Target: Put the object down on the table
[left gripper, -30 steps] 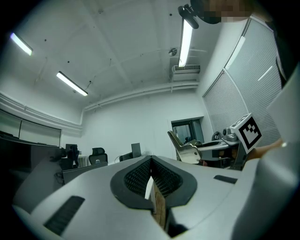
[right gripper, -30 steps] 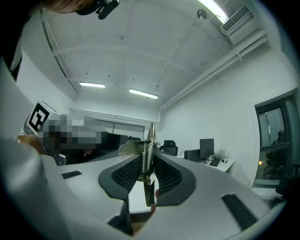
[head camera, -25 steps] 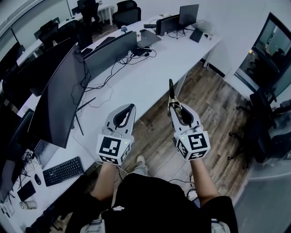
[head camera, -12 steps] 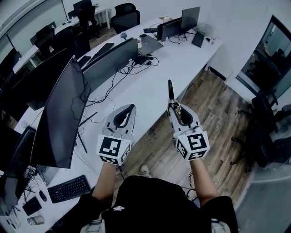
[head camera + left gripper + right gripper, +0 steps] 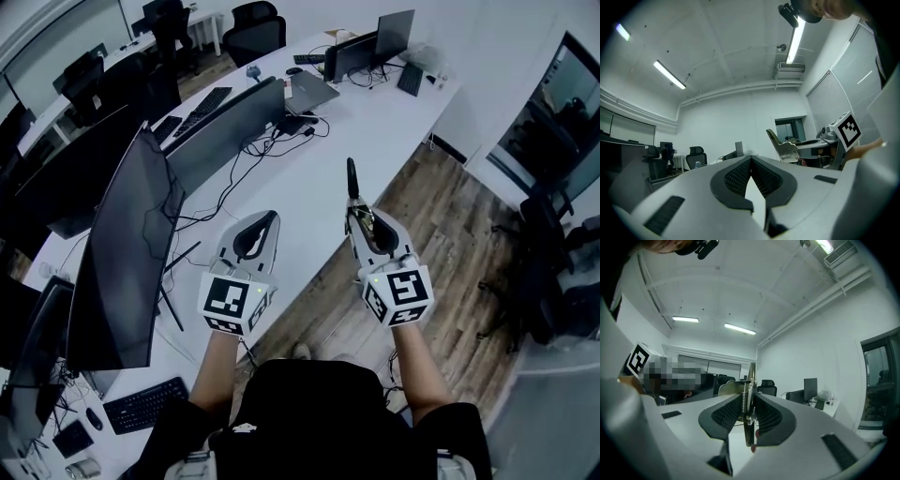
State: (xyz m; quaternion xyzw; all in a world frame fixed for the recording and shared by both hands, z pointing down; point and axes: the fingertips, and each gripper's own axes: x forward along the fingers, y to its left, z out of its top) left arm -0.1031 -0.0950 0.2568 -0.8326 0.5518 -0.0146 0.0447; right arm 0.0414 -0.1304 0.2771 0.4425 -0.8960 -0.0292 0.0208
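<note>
My right gripper (image 5: 354, 212) is shut on a slim metal tool (image 5: 352, 184) whose dark end sticks out past the jaws, pointing away over the near edge of the long white table (image 5: 309, 155). In the right gripper view the tool (image 5: 750, 380) stands on edge between the pads, with a small spring on it, and the right gripper (image 5: 749, 398) is held level. My left gripper (image 5: 263, 221) hovers level over the table's near edge, jaws closed tip to tip with nothing in them. In its own view the left gripper (image 5: 751, 158) shows the same.
A large curved monitor (image 5: 122, 253) stands at the left, and another monitor (image 5: 225, 117) behind it with cables (image 5: 234, 169) trailing over the table. A keyboard (image 5: 141, 405) lies at the bottom left. Laptops and screens (image 5: 380, 37) crowd the far end. Wooden floor (image 5: 441, 225) lies to the right.
The person has moved forward along the table, so the keyboard and monitors slid down and left in the head view. Both grippers keep the same pose and the tool stays gripped.
</note>
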